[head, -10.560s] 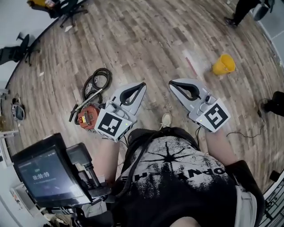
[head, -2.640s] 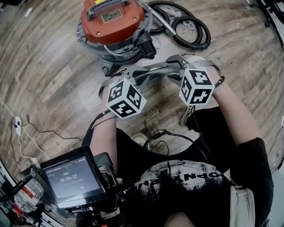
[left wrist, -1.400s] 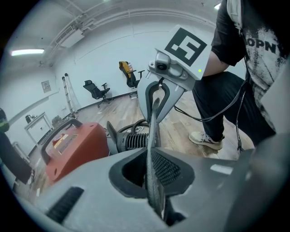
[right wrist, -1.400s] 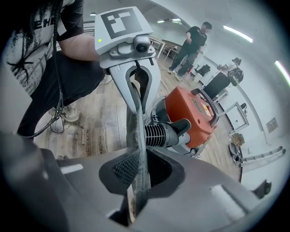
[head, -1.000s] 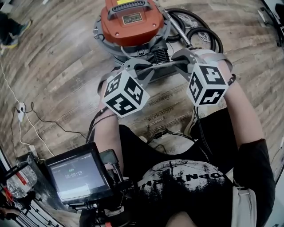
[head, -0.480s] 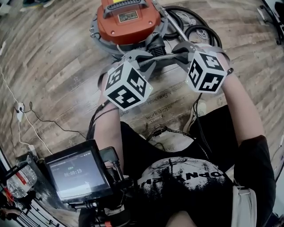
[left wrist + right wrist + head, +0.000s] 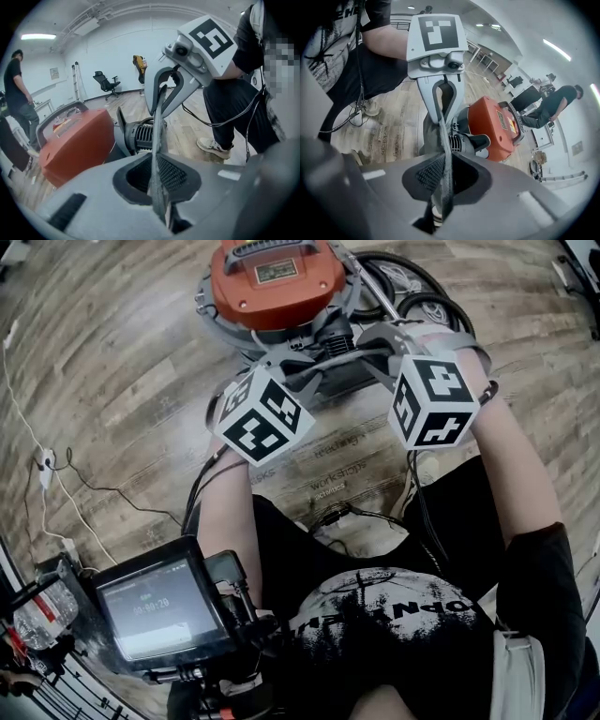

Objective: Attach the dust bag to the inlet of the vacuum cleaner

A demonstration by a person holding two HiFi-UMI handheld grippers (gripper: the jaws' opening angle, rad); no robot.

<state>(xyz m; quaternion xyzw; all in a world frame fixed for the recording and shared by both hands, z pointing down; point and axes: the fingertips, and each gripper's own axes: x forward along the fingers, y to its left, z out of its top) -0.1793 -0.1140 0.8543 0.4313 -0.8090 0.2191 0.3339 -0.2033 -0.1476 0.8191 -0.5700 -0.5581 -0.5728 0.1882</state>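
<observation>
The left gripper (image 7: 159, 208) and right gripper (image 7: 440, 208) are both nearly closed, each pinching an edge of the grey bag (image 7: 328, 379). The bag hangs stretched between them just in front of the vacuum (image 7: 277, 277) and its black ribbed port (image 7: 140, 136), seemingly the inlet. The thin fabric could slip from either pinch if pulled tighter, or the bag's mouth could miss the port, which grippers and bag hide from above. The coiled hose (image 7: 427, 304) lies near the right gripper and could snag, and nothing shows between bag and port.
</observation>
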